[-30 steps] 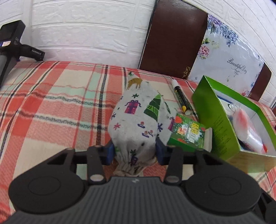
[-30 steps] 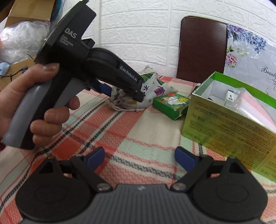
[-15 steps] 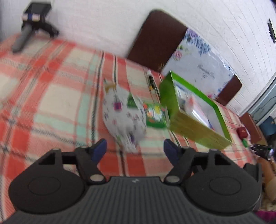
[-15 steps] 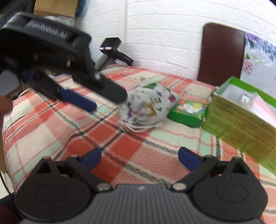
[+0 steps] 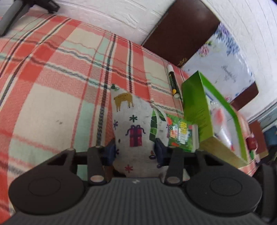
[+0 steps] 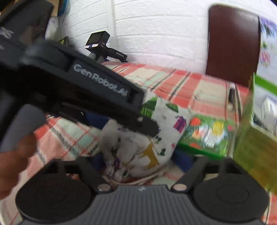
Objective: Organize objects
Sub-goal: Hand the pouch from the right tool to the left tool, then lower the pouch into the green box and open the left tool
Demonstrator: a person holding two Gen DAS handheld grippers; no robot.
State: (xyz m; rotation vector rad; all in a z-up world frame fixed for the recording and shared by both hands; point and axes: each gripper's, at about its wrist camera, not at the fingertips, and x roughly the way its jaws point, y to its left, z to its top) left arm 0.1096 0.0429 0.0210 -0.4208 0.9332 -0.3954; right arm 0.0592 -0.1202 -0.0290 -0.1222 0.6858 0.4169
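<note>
A plaid blanket (image 5: 52, 90) in red, cream and mint covers the surface, running up to a white brick-pattern wall (image 5: 107, 15). A dark brown board (image 5: 181, 32) leans against that wall, with a floral-printed panel (image 5: 223, 64) just beside it. At the blanket's far edge, near the wall, a spare black handheld gripper device (image 6: 102, 46) rests.

Surface is covered by a plaid cloth (image 5: 57, 83) in red, cream and mint with dark stripes, backed by a white brick wall. On it: a white printed drawstring pouch (image 5: 136, 128), a small green printed box (image 5: 180, 134) touching the pouch's right side, an open green carton (image 5: 195, 105) just right of that, and a black marker (image 5: 172, 81) beyond them. A spare black handheld gripper (image 6: 102, 47) sits at the far left edge.
</note>
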